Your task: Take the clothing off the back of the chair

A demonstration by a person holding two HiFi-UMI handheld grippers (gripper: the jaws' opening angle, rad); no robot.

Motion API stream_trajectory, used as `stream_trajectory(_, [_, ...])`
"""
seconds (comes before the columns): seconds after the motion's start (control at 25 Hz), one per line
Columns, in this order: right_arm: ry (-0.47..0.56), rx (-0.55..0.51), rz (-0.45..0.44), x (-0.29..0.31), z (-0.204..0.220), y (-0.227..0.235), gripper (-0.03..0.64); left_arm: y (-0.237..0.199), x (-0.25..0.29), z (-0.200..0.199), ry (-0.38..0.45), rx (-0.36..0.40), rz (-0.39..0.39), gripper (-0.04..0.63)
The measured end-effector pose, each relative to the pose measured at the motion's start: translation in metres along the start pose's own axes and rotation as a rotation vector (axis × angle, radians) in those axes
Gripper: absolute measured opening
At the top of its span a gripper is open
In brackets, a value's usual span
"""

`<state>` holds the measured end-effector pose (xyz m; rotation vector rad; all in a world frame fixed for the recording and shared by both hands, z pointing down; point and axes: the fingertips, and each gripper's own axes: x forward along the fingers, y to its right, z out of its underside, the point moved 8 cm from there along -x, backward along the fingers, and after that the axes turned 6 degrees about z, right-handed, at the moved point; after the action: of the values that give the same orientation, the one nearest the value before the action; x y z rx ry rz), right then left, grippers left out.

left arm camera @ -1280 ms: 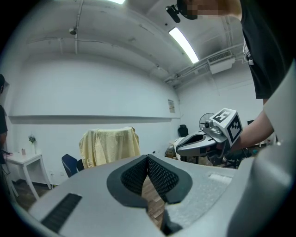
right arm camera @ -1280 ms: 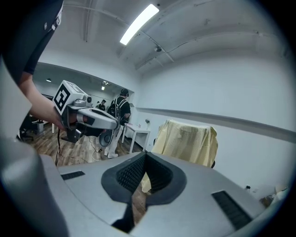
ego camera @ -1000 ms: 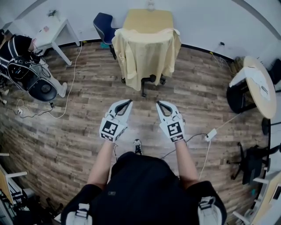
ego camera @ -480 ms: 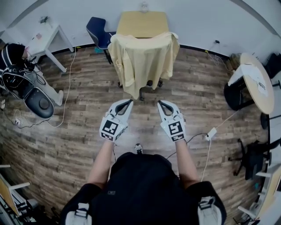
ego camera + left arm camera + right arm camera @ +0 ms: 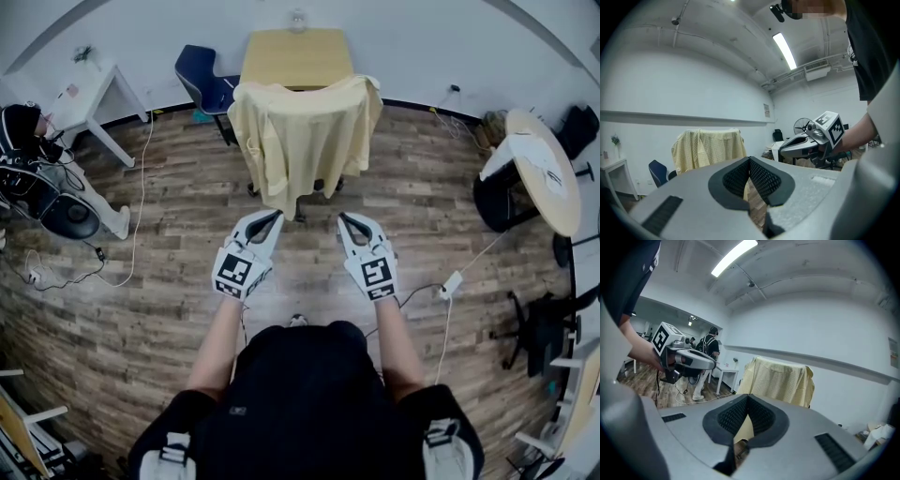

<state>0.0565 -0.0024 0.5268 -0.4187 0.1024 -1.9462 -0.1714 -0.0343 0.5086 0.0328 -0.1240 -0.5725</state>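
- The left gripper and the right gripper are both pressed together, pad against pad, and nothing is between the jaws of either one.
- The yellow shirt hangs over the back of the chair, straight ahead of both grippers and well apart from them. Bare wooden floor lies between them.
- The only print on the grippers is the black and white square pattern on the cube of each one. This pattern has no letters.
- A small sign hangs on the wall beyond the left gripper, to the right of the shirt. Its writing is too small to read.
- Only the head view shows the wooden table behind the chair, the round table far to the right of the right gripper, and the white plug with its cable on the floor beside that gripper.
- Only the left gripper view shows a fan, which stands behind the right gripper. It shows also the blue chair to the left of the shirt.
- Only the right gripper view shows a standing person in dark clothes beyond the left gripper, near a white table.
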Motion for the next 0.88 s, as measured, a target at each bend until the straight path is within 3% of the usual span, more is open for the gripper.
stream_trajectory(0.48, [-0.027, -0.016, -0.001, 0.005, 0.003, -0.006, -0.006, -0.012, -0.020, 0.002, 0.009, 0.011, -0.036, 0.000])
stream_trajectory(0.88, [-0.012, -0.008, -0.013, 0.025, 0.000, 0.018, -0.005, -0.027, -0.010, -0.003, -0.011, 0.000, -0.070, 0.000])
